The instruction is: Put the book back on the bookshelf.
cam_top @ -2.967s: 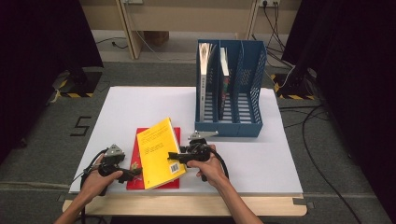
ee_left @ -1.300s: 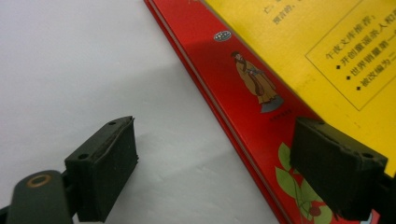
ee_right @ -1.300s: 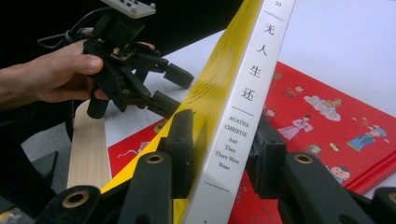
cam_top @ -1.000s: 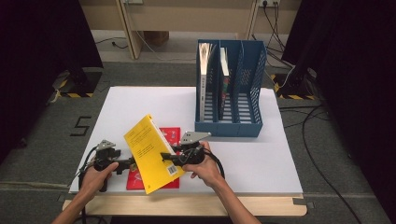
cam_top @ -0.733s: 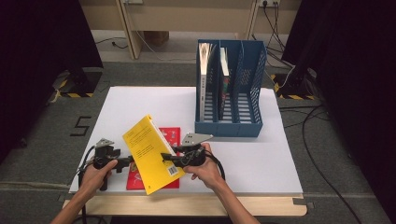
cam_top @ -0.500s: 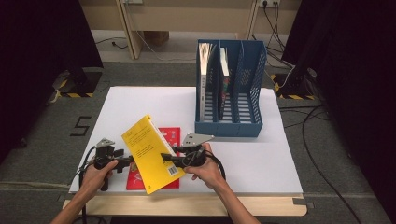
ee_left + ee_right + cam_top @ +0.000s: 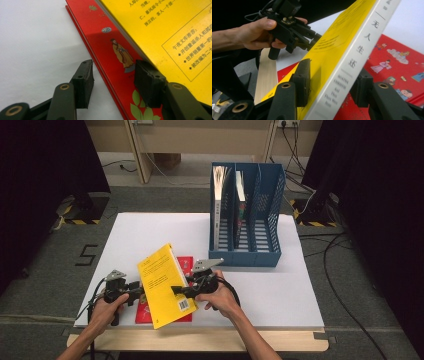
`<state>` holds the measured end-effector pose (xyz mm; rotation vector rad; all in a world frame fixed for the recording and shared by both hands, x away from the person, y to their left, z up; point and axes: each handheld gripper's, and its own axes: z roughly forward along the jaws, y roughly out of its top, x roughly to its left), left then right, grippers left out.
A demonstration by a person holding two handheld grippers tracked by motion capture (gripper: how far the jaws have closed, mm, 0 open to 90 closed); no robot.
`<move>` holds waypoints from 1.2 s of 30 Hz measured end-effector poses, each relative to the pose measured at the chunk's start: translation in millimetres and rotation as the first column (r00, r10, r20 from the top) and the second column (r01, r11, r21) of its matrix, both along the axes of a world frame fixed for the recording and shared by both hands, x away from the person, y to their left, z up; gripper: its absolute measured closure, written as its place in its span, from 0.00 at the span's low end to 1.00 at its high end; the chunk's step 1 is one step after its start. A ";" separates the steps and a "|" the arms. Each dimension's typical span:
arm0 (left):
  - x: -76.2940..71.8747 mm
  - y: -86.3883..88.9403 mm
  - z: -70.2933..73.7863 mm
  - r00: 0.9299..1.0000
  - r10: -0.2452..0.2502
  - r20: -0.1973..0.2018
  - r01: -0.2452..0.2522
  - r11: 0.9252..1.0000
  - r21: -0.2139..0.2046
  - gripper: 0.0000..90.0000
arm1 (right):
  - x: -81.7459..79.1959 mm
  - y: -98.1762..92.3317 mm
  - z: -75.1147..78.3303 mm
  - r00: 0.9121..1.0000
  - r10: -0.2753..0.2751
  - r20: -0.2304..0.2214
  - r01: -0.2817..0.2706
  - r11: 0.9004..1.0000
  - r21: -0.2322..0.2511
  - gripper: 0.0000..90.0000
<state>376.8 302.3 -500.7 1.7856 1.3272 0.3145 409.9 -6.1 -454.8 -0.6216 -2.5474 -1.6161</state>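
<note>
A yellow book [image 7: 165,285] is tilted up on its lower edge over a red book [image 7: 186,265] that lies flat on the white table. My right gripper [image 7: 176,290] has the yellow book's spine [image 7: 352,62] between its jaws [image 7: 330,80]. The jaws have just been opening, and the pads still lie against the covers. My left gripper [image 7: 139,293] reaches in level from the left, and its jaws have just been closing. They straddle the red book's edge [image 7: 112,45] without pressing on it [image 7: 113,75]. The yellow book [image 7: 175,30] leans past the right-hand pad [image 7: 147,85].
A blue file rack [image 7: 250,245] stands at the table's back right, with two books [image 7: 218,200] upright in its left slots. Bare white tabletop [image 7: 280,290] lies to the right of my hands. A wooden strip [image 7: 200,340] runs along the near edge.
Three seconds ago the yellow book lay nearly flat on the red one; it now stands tilted up steeply. Over the last second both hands have barely shifted.
</note>
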 end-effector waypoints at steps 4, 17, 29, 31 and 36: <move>-0.9 -2.1 0.6 1.000 -0.009 0.012 0.009 1.000 0.018 0.55 | 5.4 9.0 -3.4 0.999 0.015 -0.046 -0.016 1.000 -0.024 0.63; 1.6 11.5 6.5 0.998 0.054 0.037 -0.053 0.998 -0.027 0.16 | 4.4 9.1 -6.4 0.989 -0.052 -0.138 0.065 0.994 0.090 0.78; 4.0 22.7 4.9 0.998 0.061 0.035 -0.064 0.994 0.090 0.16 | -0.3 -9.8 2.2 0.975 -0.099 -0.200 0.144 0.963 0.227 0.84; 5.1 27.0 2.9 0.996 0.074 0.042 -0.079 0.988 0.135 0.16 | -0.4 -13.3 4.8 0.976 -0.110 -0.190 0.154 0.958 0.240 0.84; 5.5 32.2 2.0 0.994 0.085 0.071 -0.097 0.975 0.199 0.17 | -1.7 -21.2 10.7 0.976 -0.135 -0.170 0.176 0.950 0.258 0.84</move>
